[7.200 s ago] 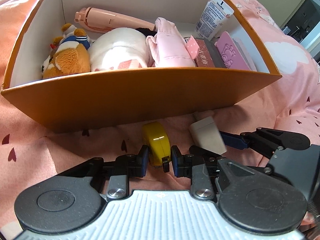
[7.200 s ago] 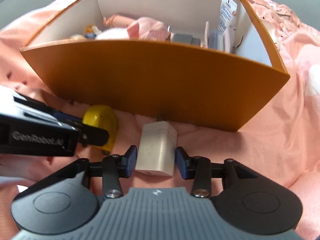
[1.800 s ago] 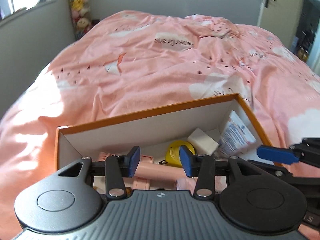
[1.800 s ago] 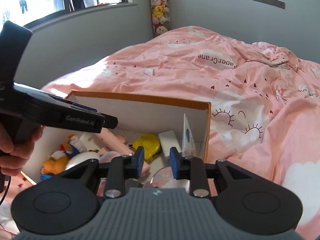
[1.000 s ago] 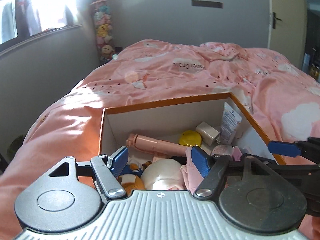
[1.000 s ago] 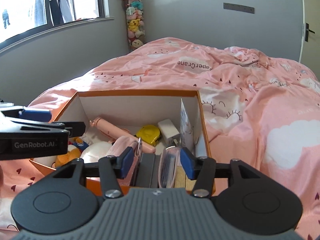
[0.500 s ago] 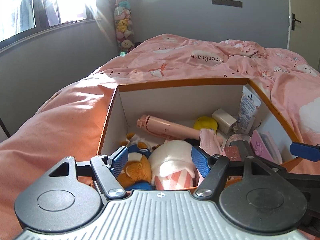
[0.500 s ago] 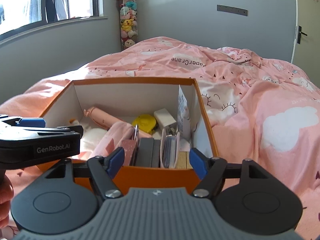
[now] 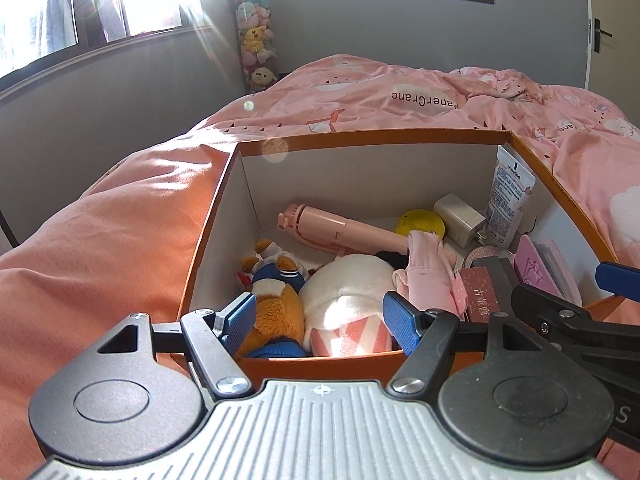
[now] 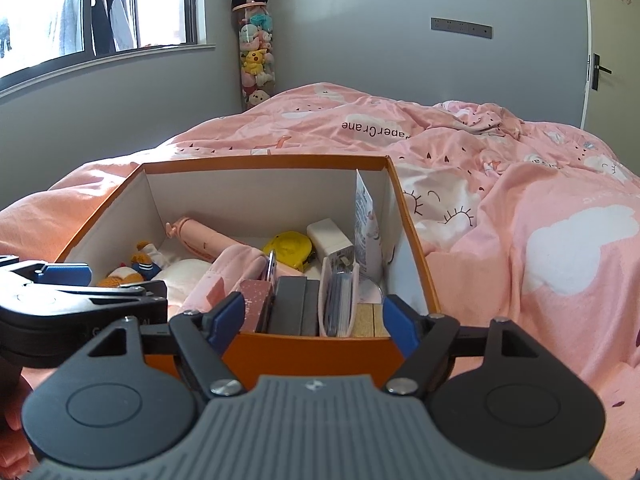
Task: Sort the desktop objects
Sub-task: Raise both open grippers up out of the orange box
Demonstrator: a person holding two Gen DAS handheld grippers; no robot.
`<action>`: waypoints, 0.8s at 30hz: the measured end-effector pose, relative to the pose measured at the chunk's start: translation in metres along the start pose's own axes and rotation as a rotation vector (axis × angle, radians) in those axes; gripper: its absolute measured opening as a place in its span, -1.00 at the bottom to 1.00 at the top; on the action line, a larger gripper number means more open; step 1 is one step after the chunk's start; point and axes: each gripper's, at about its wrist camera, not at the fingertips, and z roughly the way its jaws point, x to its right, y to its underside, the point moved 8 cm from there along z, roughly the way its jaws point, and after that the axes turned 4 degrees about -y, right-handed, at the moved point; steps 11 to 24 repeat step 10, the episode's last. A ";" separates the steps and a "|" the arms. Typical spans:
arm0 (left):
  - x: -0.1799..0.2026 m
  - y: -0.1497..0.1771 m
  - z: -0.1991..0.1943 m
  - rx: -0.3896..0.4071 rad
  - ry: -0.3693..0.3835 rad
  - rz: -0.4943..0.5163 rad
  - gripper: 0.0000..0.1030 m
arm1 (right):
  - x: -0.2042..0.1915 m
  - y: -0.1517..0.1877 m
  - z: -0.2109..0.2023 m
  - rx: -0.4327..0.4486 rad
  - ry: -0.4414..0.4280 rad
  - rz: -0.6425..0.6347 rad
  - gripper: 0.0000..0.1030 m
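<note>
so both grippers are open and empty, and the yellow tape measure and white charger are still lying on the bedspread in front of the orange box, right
Not quite. The yellow tape measure and white charger lie inside the orange box, near its far wall beside the lotion tube, as the left wrist view shows. The rest holds: the left gripper and right gripper are both open and empty.

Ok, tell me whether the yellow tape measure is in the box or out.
In. The yellow tape measure lies inside the orange box, beside the white charger.

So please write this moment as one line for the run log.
left claw: open, empty | right claw: open, empty | yellow round tape measure, white plug-in charger: inside orange cardboard box
</note>
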 end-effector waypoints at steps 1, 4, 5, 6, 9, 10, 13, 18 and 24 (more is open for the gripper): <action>0.000 0.000 0.000 0.000 0.000 -0.001 0.61 | 0.000 0.000 0.000 0.000 0.000 0.000 0.50; -0.001 0.001 0.000 0.000 -0.001 -0.003 0.66 | 0.000 0.000 0.001 -0.001 0.001 -0.001 0.51; -0.001 0.001 0.000 -0.001 -0.003 -0.006 0.71 | 0.000 0.001 0.001 -0.001 0.001 -0.001 0.51; -0.002 0.001 0.001 -0.001 -0.005 -0.009 0.73 | 0.000 0.001 0.001 -0.002 0.001 -0.001 0.51; -0.003 0.001 0.001 -0.004 -0.002 -0.017 0.75 | -0.001 0.001 0.002 -0.004 0.002 -0.003 0.51; -0.003 0.001 0.001 -0.005 -0.003 -0.018 0.76 | -0.001 0.002 0.002 -0.004 0.002 -0.003 0.51; -0.003 0.001 0.001 -0.005 -0.003 -0.018 0.76 | -0.001 0.002 0.002 -0.004 0.002 -0.003 0.51; -0.003 0.001 0.001 -0.005 -0.003 -0.018 0.76 | -0.001 0.002 0.002 -0.004 0.002 -0.003 0.51; -0.003 0.001 0.001 -0.005 -0.003 -0.018 0.76 | -0.001 0.002 0.002 -0.004 0.002 -0.003 0.51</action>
